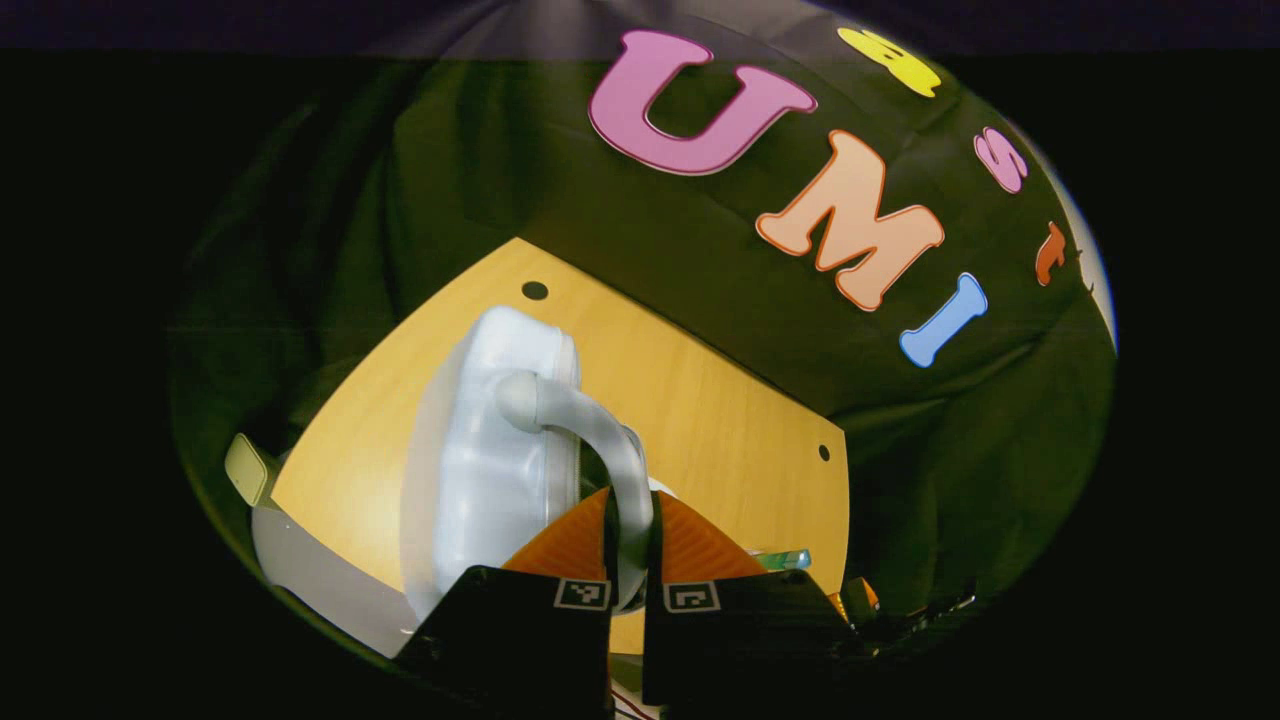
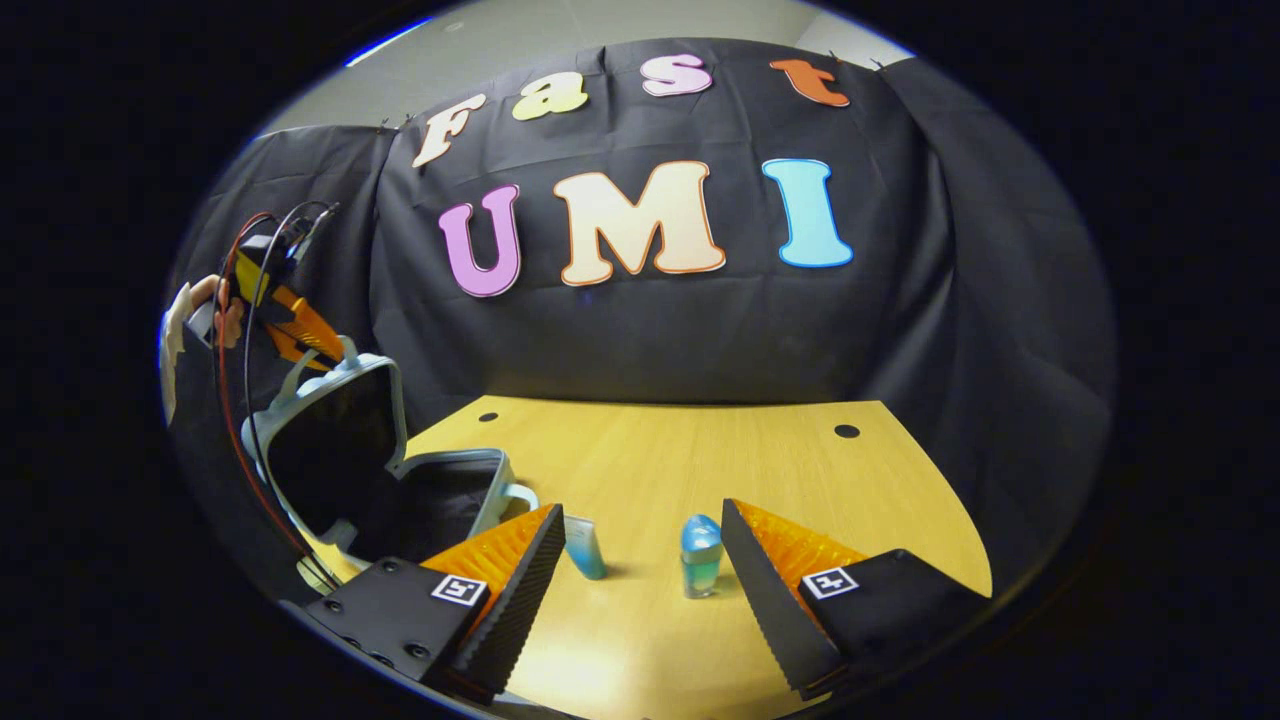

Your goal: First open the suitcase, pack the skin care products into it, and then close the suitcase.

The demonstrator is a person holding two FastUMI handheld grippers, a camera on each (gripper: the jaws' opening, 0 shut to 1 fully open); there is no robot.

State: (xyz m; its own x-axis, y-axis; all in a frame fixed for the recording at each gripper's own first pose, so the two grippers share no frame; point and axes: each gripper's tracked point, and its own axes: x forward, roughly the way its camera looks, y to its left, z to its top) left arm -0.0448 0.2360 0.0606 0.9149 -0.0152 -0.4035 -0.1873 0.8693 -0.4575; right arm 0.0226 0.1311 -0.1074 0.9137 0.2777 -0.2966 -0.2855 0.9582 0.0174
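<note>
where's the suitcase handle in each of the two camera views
Left gripper view: the suitcase handle arcs up at centre, clamped between the left tongs.
Right gripper view: the handle sits far left, atop the raised lid, gripped by the distant tongs.
Shared landmark: the wooden table.
</note>
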